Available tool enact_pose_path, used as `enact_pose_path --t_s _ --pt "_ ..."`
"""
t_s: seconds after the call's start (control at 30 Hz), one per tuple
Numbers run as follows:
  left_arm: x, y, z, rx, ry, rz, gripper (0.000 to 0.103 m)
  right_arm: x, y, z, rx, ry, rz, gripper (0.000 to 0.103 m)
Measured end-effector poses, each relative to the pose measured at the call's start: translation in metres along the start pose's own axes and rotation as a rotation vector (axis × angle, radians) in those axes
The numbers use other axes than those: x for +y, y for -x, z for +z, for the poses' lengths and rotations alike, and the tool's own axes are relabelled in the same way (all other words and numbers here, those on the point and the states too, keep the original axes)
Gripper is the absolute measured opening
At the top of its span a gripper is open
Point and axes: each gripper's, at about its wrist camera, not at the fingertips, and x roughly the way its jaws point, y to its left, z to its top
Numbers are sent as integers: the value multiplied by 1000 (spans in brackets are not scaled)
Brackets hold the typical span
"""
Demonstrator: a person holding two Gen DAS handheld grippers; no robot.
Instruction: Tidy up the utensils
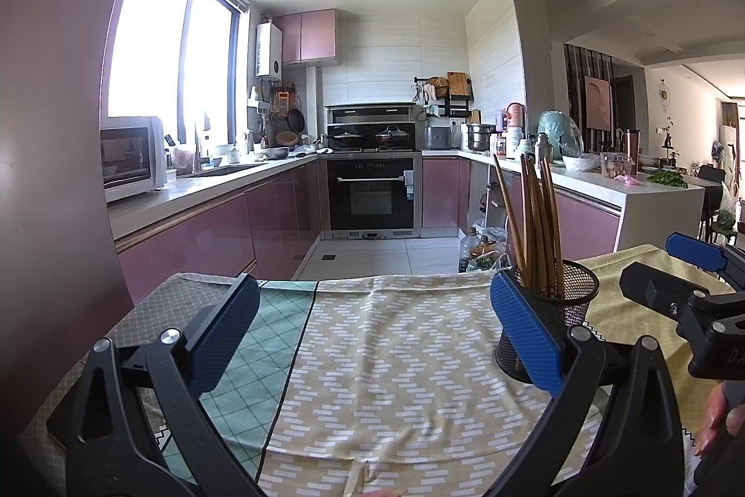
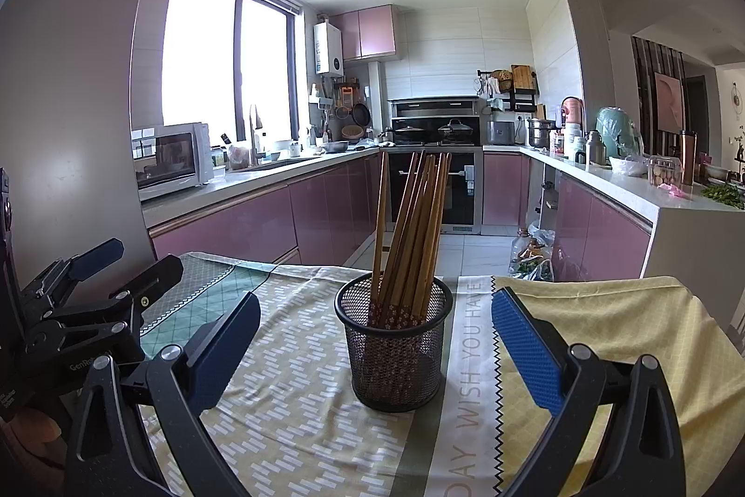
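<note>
A black mesh cup stands upright on the patterned tablecloth, holding several wooden chopsticks that lean against its rim. My right gripper is open, its blue pads on either side of the cup and apart from it. My left gripper is open over bare cloth with nothing between its fingers. In the left wrist view the mesh cup sits just behind the left gripper's right pad, with the chopsticks rising from it, and the right gripper shows at the right edge.
The table's far edge drops to a tiled floor. Pink kitchen cabinets and an oven line the back. A white counter with jars and greens runs along the right. Bottles and bags sit on the floor.
</note>
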Motion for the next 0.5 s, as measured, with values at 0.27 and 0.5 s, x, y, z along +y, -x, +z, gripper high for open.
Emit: enact_pose_path --t_s 0.27,0.5 --pt "0 0 0 1 -1 -2 98 -1 0 1 1 -3 0 96" --pt "-1 -1 -1 2 -3 -1 98 -1 0 1 0 -3 2 96"
